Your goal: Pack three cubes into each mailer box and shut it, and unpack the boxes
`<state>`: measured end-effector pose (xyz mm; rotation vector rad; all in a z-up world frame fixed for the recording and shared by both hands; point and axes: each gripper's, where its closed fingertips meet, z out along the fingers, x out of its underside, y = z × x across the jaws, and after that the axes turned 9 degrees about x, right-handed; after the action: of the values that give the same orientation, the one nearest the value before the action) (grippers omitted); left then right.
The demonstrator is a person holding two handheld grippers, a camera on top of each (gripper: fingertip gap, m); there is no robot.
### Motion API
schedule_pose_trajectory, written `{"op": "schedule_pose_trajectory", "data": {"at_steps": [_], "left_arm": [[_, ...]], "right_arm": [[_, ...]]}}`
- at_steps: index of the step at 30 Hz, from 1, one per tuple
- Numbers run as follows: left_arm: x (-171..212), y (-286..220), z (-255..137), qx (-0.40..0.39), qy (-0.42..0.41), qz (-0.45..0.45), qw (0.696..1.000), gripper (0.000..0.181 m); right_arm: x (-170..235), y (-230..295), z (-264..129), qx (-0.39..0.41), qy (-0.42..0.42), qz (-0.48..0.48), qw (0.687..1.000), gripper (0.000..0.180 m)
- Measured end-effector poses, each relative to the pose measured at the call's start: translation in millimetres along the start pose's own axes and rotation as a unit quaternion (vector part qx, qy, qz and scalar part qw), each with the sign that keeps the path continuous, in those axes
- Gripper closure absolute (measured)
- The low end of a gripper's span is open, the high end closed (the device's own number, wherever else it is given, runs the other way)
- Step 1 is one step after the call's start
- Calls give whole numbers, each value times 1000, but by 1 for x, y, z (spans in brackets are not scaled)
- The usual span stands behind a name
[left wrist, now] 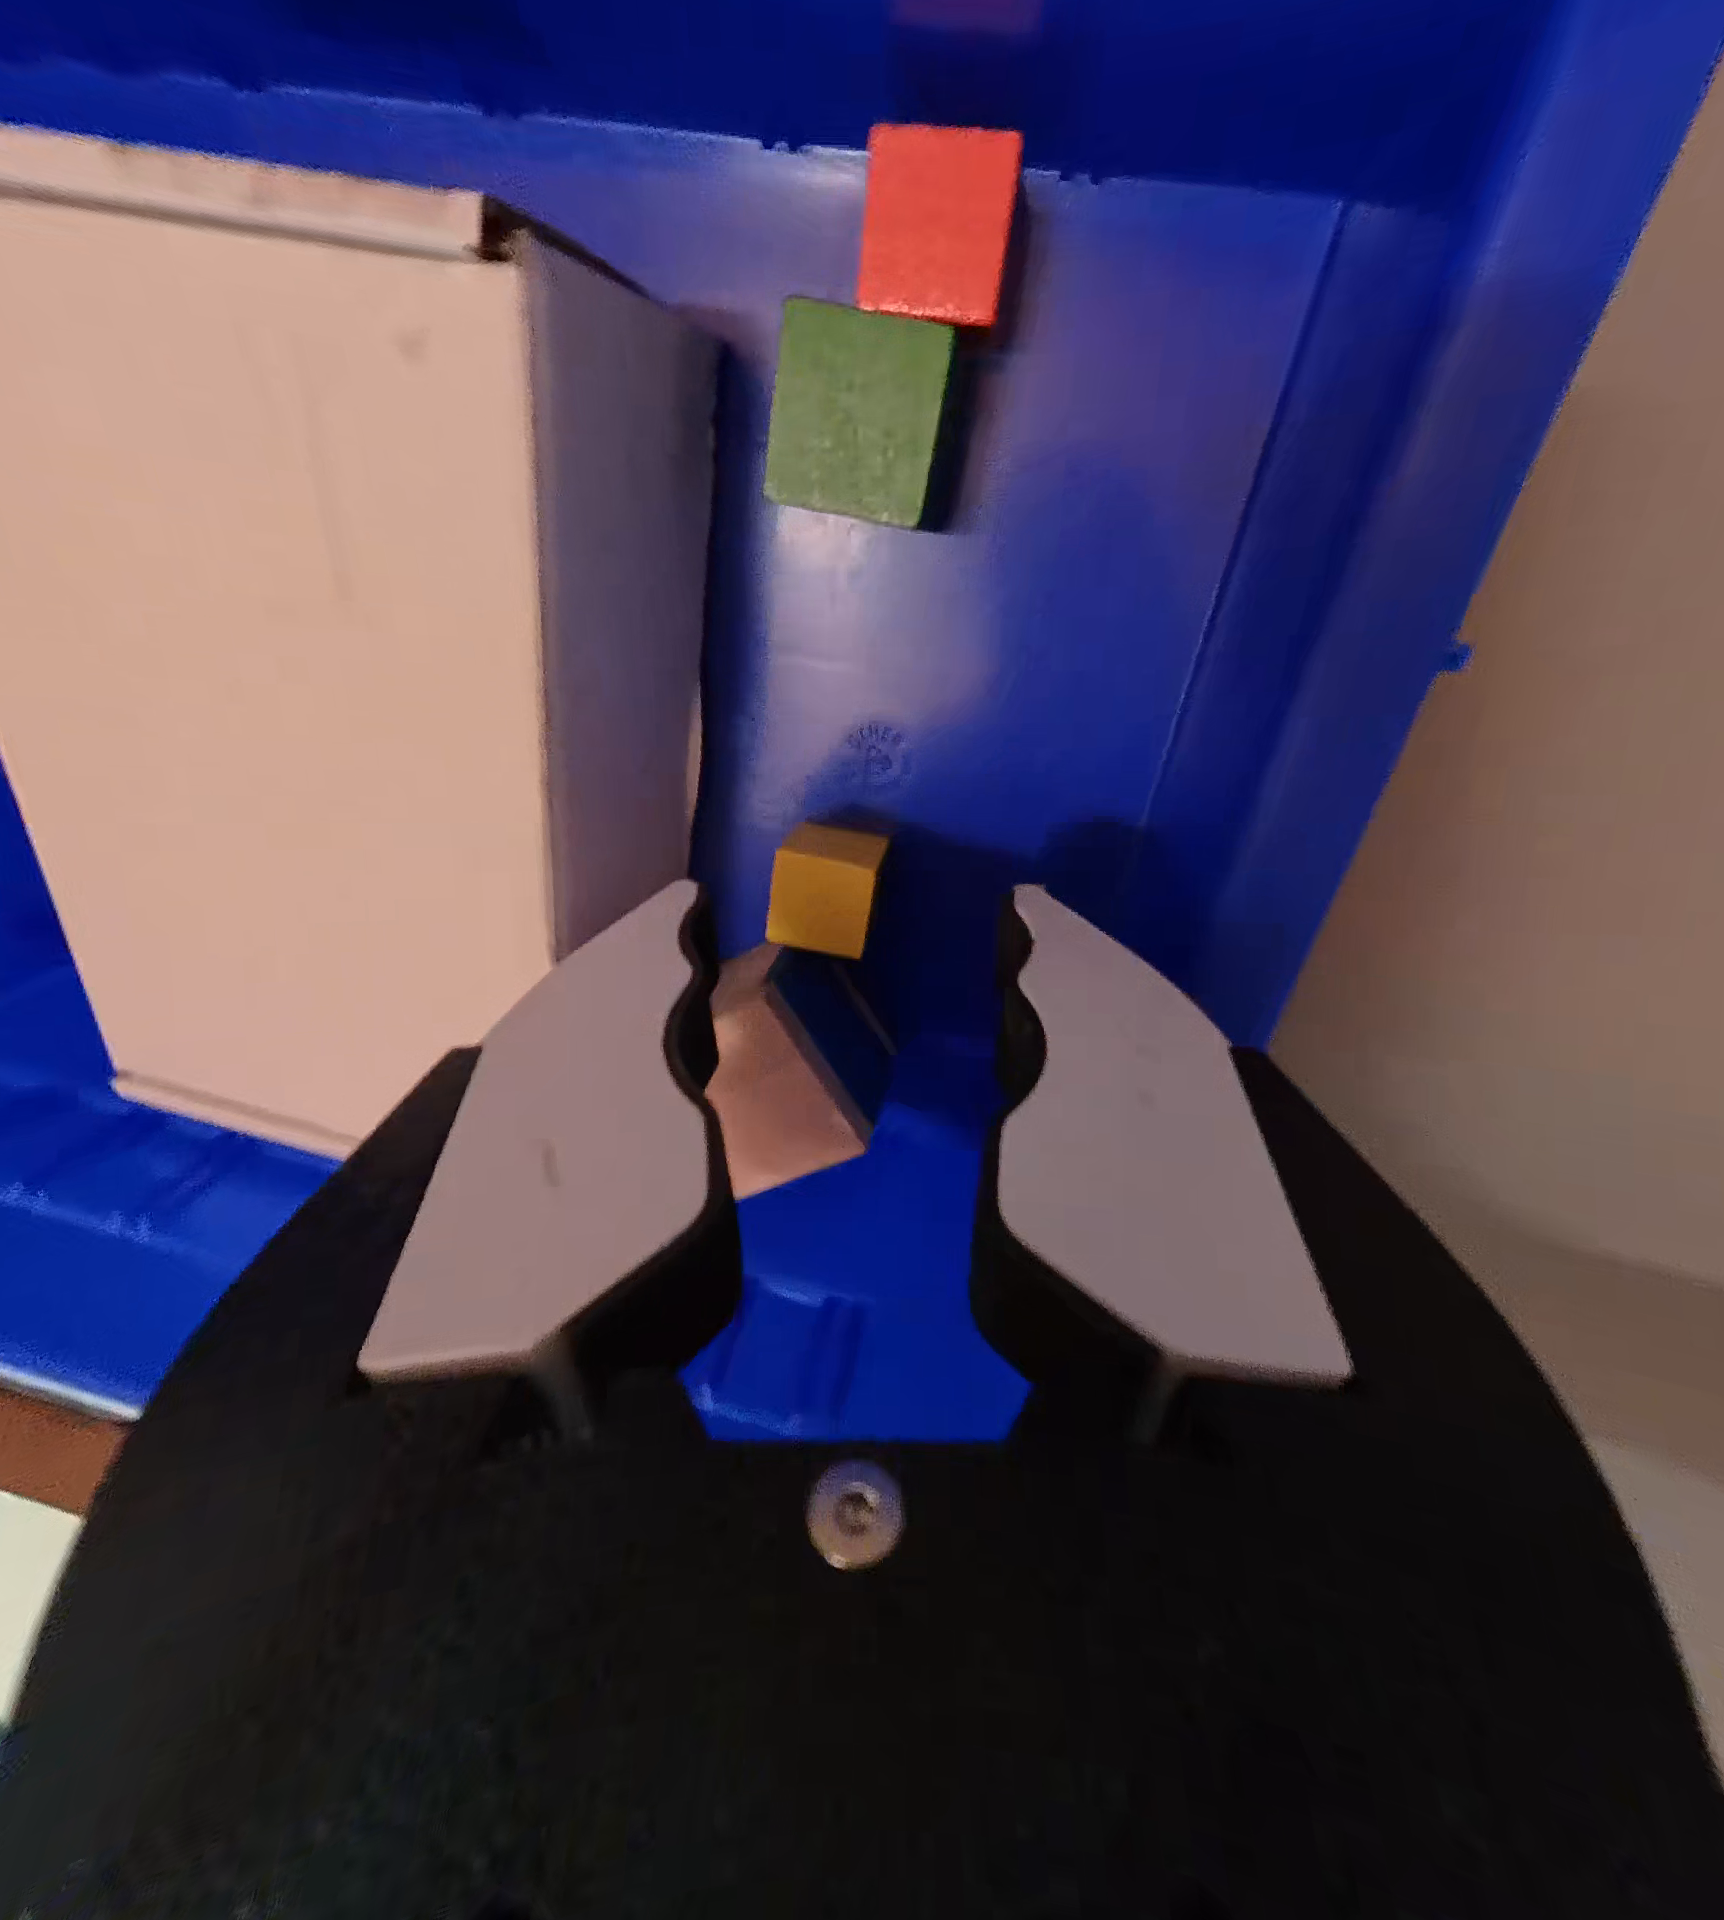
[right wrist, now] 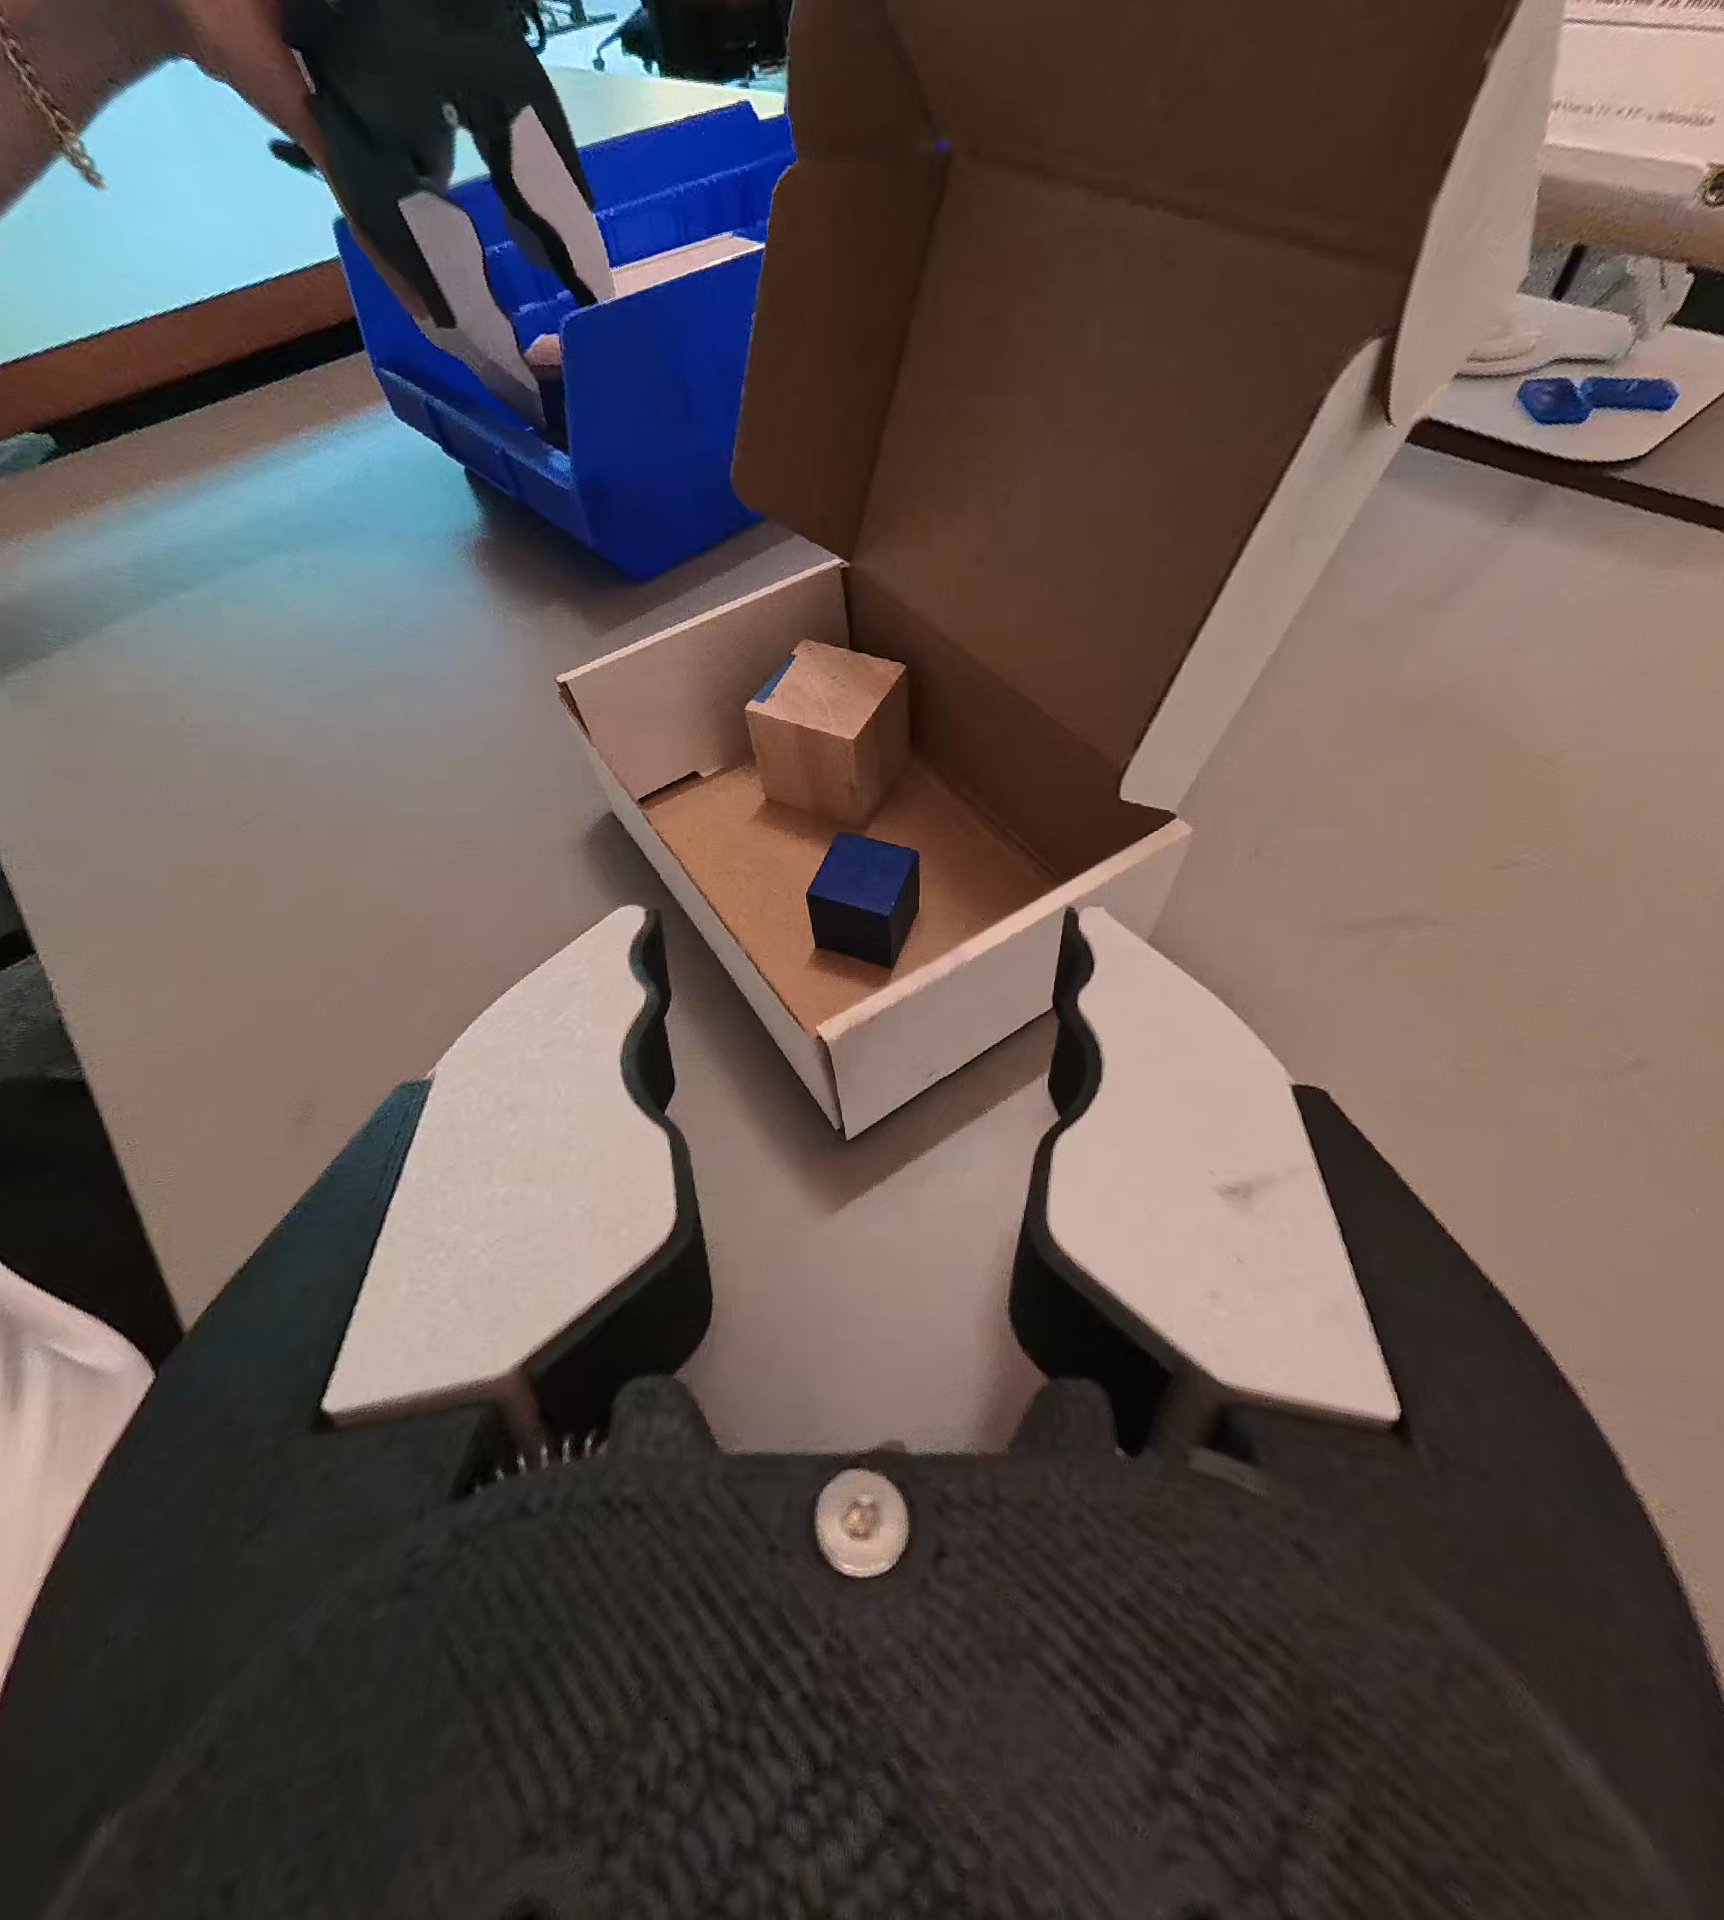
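Left wrist view: left claw [left wrist: 853, 914] released, pointing down into the blue bin [left wrist: 1253, 623]. On the bin floor: red cube [left wrist: 936, 223] touching green cube [left wrist: 858, 416]; yellow cube [left wrist: 825, 891] just ahead of the tips; a wooden block [left wrist: 785, 1081] between the fingers, ungripped. Closed white box [left wrist: 214, 623] at left.

Right wrist view: right claw [right wrist: 858, 966] released, empty, low over the table [right wrist: 1460, 935] before the open mailer [right wrist: 941, 1049]. Inside: wooden cube [right wrist: 827, 743], blue cube [right wrist: 863, 899], apart. Only here: left claw [right wrist: 515, 343] dipping into the bin [right wrist: 650, 447].
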<state>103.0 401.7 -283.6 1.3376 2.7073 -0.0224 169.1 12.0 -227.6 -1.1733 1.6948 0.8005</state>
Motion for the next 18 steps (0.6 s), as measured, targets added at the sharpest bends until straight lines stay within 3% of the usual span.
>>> {"op": "schedule_pose_trajectory", "data": {"at_steps": [6,9,11,13,18], "left_arm": [[18,13,22,-12,89,20,996,135],[18,15,18,-20,100,14,995,159],[-3,15,-2,-42,21,-9,999,159],[-35,12,-38,-73,-111,-25,991,159],[-109,-46,-127,-87,-405,-7,910,160]], "right_arm": [[-7,12,18,-20,5,-12,1000,105],[-7,15,21,-18,15,-34,999,103],[-9,18,20,-20,12,-37,999,103],[-12,20,17,-25,2,-24,999,103],[-28,29,13,-73,-32,88,993,100]]}}
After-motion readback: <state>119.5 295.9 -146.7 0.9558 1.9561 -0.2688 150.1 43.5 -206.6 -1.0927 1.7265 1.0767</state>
